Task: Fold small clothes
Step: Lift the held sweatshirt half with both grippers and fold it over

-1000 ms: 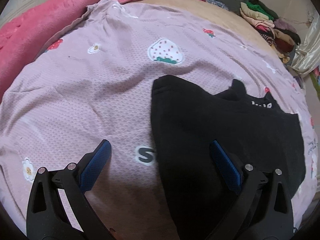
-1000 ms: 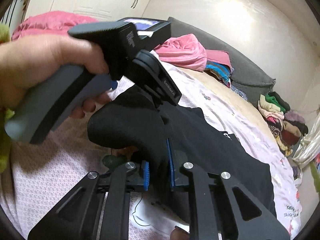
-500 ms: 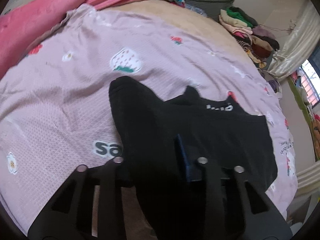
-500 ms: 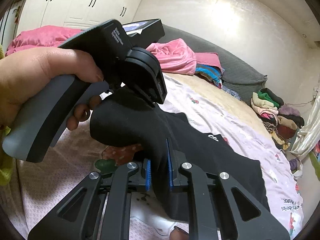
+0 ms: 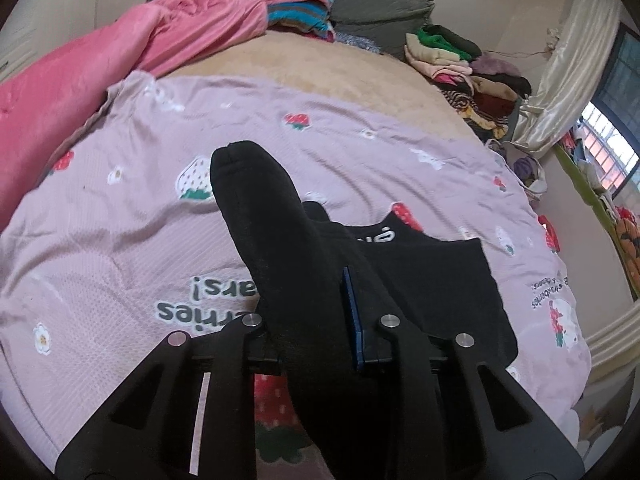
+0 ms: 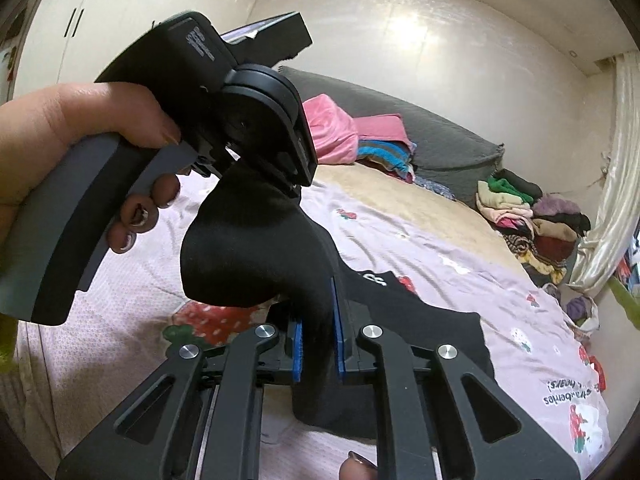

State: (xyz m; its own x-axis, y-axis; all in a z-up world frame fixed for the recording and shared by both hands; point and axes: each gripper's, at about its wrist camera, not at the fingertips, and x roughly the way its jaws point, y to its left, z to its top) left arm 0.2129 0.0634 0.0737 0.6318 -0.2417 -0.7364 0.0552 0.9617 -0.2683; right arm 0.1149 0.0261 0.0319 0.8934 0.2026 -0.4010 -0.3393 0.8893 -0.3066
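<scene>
Bedroom, bed point(image 5: 360, 76) covered by a lilac strawberry-print sheet point(image 5: 120, 248); pink quilt point(image 5: 100, 64) along the far left edge, stacked folded clothes point(image 5: 472, 76) at the far right corner. Black garment point(image 5: 448, 280) lies partly on the sheet toward the right edge, with one end raised off it. Left gripper point(image 5: 316, 320) angled downward, its jaws just closed and now clamped on the lifted black fabric, which hangs in a fold past the fingertips. In the right wrist view a hand point(image 6: 76, 128) wraps the left gripper's grey handle, knuckles up, fingers curled beneath. Right gripper point(image 6: 318, 332) points at a shallower downward angle, blue pads pinched on another fold of the black garment point(image 6: 256, 252), just beside the left gripper.
</scene>
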